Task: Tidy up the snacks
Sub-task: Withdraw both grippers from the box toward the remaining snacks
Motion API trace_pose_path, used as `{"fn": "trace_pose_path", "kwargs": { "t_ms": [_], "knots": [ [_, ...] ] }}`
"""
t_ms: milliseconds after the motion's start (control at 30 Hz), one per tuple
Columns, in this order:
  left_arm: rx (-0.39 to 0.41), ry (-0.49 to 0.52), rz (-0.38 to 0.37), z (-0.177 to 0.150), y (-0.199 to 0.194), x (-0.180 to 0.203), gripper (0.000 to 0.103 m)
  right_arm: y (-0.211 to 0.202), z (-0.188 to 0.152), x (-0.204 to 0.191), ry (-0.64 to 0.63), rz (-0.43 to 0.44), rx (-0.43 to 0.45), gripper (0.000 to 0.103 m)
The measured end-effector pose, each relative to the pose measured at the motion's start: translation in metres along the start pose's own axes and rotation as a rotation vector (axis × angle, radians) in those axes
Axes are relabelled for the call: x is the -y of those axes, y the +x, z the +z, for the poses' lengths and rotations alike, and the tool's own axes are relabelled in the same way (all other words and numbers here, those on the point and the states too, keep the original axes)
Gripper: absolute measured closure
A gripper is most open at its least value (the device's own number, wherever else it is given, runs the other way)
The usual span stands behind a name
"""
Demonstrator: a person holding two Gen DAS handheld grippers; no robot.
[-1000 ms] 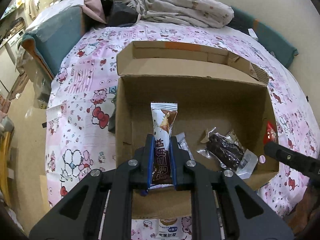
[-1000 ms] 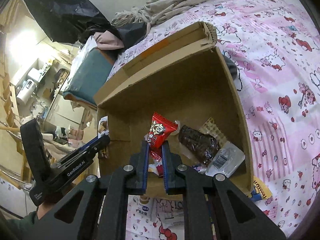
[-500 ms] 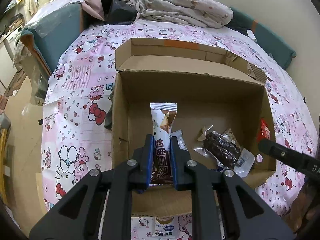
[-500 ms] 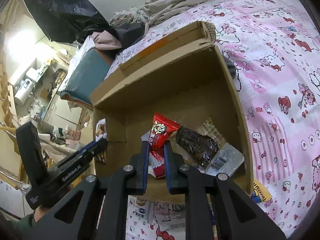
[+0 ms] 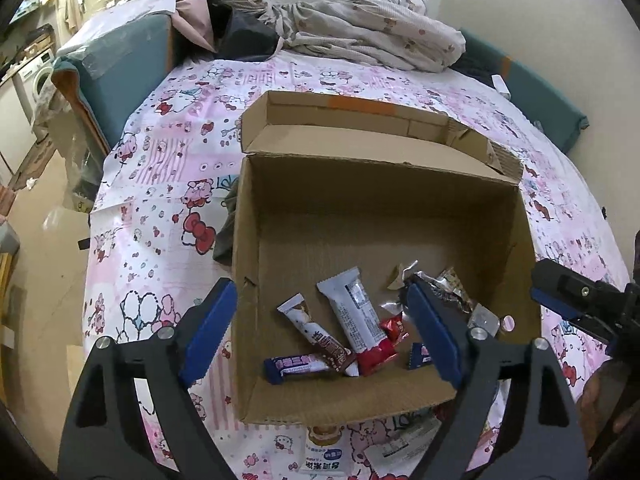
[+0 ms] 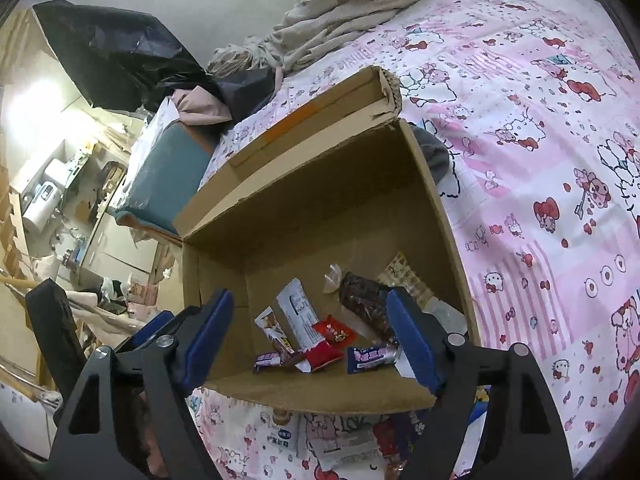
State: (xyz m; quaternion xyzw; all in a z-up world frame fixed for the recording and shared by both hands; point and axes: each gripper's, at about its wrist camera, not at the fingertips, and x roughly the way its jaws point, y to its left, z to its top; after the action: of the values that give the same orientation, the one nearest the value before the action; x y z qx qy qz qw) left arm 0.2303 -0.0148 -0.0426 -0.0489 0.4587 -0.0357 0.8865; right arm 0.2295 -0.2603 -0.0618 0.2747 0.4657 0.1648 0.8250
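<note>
An open cardboard box sits on the pink cartoon-print sheet. Several snacks lie on its floor: a white-and-brown bar, a white wrapper, a red packet, a blue bar and a dark snack in clear wrap. My left gripper hangs over the box's near edge, its jaws opening with nothing gripped. My right gripper hovers beside it over the same corner, jaws also opening and empty. Below it lie the red packet and white-and-brown bar.
More snack packets lie on the sheet in front of the box. A dark cloth sticks out under the box's left side. Rumpled bedding and a teal cushion sit at the back. The bed's edge drops off on the left.
Both grippers went from shut to wide open. The left one released the white-and-brown bar and the right one the red packet; both now lie on the box floor.
</note>
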Motion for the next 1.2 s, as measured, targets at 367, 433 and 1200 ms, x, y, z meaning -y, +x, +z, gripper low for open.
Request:
{"fn": "trace_pose_path", "kwargs": {
  "t_ms": [367, 433, 1200],
  "knots": [
    [0.034, -0.011, 0.019, -0.011, -0.025, -0.011, 0.018, -0.021, -0.014, -0.005, -0.027, -0.021, 0.006, 0.004],
    [0.031, -0.008, 0.011, -0.012, -0.029, -0.013, 0.012, -0.026, -0.016, -0.005, -0.025, -0.027, 0.01, 0.004],
    [-0.083, -0.051, 0.033, -0.068, -0.048, -0.021, 0.006, -0.069, -0.087, 0.018, 0.039, -0.13, -0.068, 0.004]
  ]
}}
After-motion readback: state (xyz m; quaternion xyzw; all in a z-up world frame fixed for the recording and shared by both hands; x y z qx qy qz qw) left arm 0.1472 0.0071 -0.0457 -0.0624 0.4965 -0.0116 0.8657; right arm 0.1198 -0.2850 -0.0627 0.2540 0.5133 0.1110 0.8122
